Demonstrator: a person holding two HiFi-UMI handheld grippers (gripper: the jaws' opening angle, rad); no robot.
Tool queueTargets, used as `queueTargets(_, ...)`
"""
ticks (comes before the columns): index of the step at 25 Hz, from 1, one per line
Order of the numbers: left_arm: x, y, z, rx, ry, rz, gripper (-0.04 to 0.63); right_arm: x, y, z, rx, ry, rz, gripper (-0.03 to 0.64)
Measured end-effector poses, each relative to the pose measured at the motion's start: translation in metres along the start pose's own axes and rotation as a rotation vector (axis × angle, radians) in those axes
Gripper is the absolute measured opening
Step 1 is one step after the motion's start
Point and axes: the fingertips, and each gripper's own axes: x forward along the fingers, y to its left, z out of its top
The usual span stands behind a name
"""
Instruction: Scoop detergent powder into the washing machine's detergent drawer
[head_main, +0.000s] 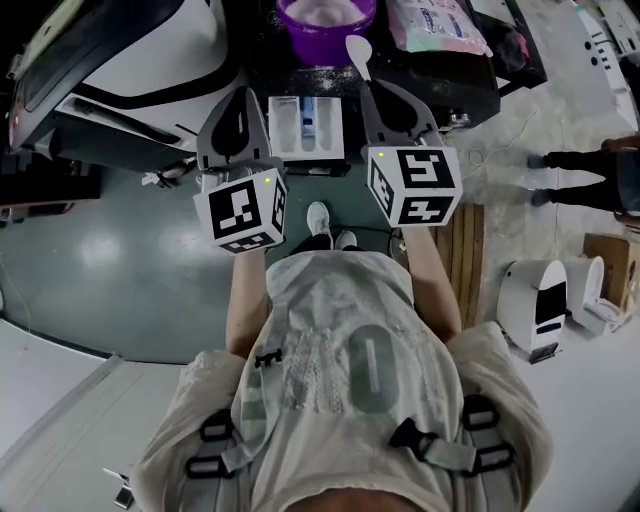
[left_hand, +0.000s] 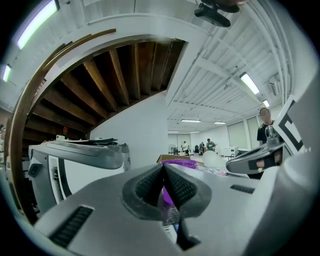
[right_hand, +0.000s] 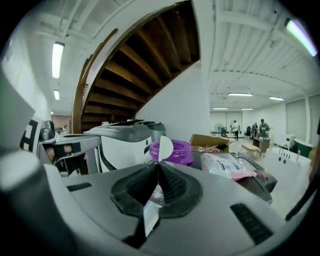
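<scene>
The white detergent drawer (head_main: 306, 127) stands pulled out between my two grippers. Behind it, on the dark machine top, is a purple tub (head_main: 325, 22) of powder, also in the right gripper view (right_hand: 178, 151). My right gripper (head_main: 376, 90) is shut on the handle of a white spoon (head_main: 358, 52), just right of the drawer. The spoon's bowl (right_hand: 165, 148) sticks up past the jaws, in front of the tub; whether it carries powder is hidden. My left gripper (head_main: 244, 93) is shut with nothing in it, just left of the drawer; its pads (left_hand: 176, 186) meet.
A pink packet (head_main: 436, 24) lies right of the tub on the machine top. A white appliance with an open lid (head_main: 120, 60) stands at the left. A wooden pallet (head_main: 468, 250) and white devices (head_main: 535, 305) sit on the floor at right. People stand far off (right_hand: 262, 129).
</scene>
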Motion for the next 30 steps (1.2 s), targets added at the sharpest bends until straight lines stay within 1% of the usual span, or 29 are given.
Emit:
queueTargets(2,0.002,-0.012,0.000,-0.012,-0.003,-0.029,0.020,-0.009,-0.014,-0.008,0.064,0.001,-0.037,0.011)
queueTargets(5,0.004,-0.034,-0.008,-0.034,0.011,-0.071,0.020,-0.023,-0.030,-0.026,0.144,0.014,-0.068,0.011)
queueTargets(7,0.004,-0.049,-0.012,-0.051,0.025,-0.091,0.020,-0.035,-0.041,-0.035,0.181,0.021,-0.082,0.011)
queueTargets(10,0.004,-0.064,-0.014,-0.044,0.039,-0.117,0.020,-0.052,-0.053,-0.044,0.225,0.016,-0.112,0.011)
queueTargets(16,0.003,-0.076,-0.011,-0.033,0.036,-0.133,0.020,-0.065,-0.060,-0.045,0.210,0.003,-0.136,0.011)
queueTargets(20,0.006,-0.072,-0.010,-0.030,0.029,-0.130,0.020,-0.061,-0.058,-0.038,0.195,-0.012,-0.132,0.011)
queueTargets(30,0.011,-0.068,-0.006,-0.022,0.021,-0.126,0.020,-0.053,-0.056,-0.032,0.169,-0.011,-0.115,0.011)
